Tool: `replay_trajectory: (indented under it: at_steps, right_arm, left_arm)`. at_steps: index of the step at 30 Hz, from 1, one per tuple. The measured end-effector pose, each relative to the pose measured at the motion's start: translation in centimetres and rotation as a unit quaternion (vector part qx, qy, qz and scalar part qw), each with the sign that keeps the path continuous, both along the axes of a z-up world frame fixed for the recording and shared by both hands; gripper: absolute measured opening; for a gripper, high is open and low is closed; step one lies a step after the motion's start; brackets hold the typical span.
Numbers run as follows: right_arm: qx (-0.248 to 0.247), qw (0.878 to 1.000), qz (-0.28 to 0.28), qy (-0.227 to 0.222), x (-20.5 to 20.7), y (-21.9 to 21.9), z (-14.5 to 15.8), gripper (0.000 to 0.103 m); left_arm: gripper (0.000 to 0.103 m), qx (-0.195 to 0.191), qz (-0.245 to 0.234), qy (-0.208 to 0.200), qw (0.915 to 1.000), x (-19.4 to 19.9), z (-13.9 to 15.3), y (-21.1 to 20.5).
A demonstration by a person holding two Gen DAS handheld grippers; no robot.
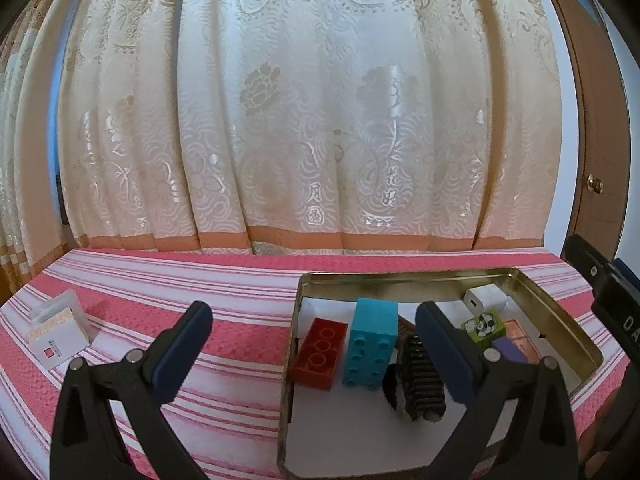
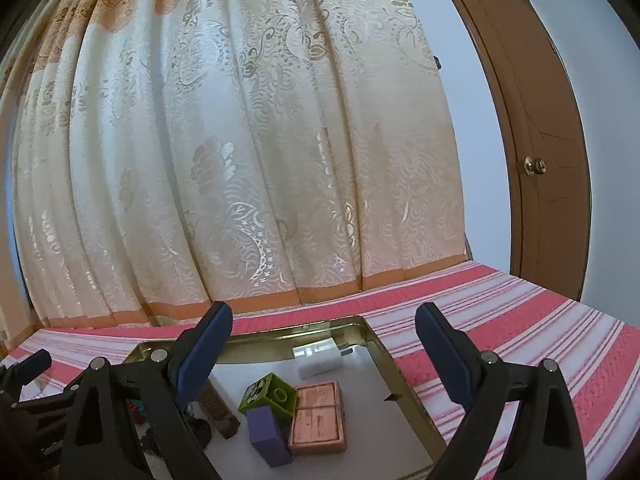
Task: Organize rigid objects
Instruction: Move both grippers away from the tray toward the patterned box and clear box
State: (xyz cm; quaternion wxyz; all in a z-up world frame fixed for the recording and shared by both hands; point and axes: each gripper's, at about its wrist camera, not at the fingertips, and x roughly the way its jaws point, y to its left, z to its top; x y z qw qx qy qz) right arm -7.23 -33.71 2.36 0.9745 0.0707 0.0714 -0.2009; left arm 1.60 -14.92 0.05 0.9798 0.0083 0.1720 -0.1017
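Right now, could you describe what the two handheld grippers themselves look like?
Both look alike: the left gripper and right gripper have black plastic linkage arms joined by silver round rivets, each ending in flat, dark blue fingers. No cables or sleeves show. White lettering marks the right gripper's body, partly cut off.

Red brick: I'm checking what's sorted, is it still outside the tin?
No, the red brick lies inside the tin, beside the blue brick.

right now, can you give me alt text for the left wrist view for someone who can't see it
An open left hand-held gripper hovers over a pink striped cloth beside a metal tin holding a red brick, a blue brick and a black brush. A small white box lies far left; a cream curtain hangs behind.
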Motion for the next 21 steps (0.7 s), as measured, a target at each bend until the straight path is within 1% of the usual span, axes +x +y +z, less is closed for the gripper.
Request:
replay_trajectory:
  at_steps: [4, 9, 13, 21]
  right_arm:
    - [-0.009, 1.0, -0.002, -0.011, -0.8, 1.0, 0.1, 0.094]
    - [-0.011, 1.0, -0.004, -0.011, -1.2, 1.8, 0.1, 0.094]
    - [0.0, 1.0, -0.006, -0.016, -1.5, 2.2, 0.0, 0.094]
    - [-0.013, 1.0, -0.002, -0.011, -1.1, 4.4, 0.0, 0.094]
  left_arm:
    - [0.103, 0.003, -0.003, -0.003, 1.0, -0.6, 0.0, 0.3]
    - [0.103, 0.002, -0.004, -0.004, 1.0, -1.0, -0.1, 1.0]
    - [0.103, 0.001, -0.001, -0.002, 1.0, -1.2, -0.1, 1.9]
    - [0.103, 0.009, 0.006, -0.006, 0.9999, -1.2, -0.1, 3.7]
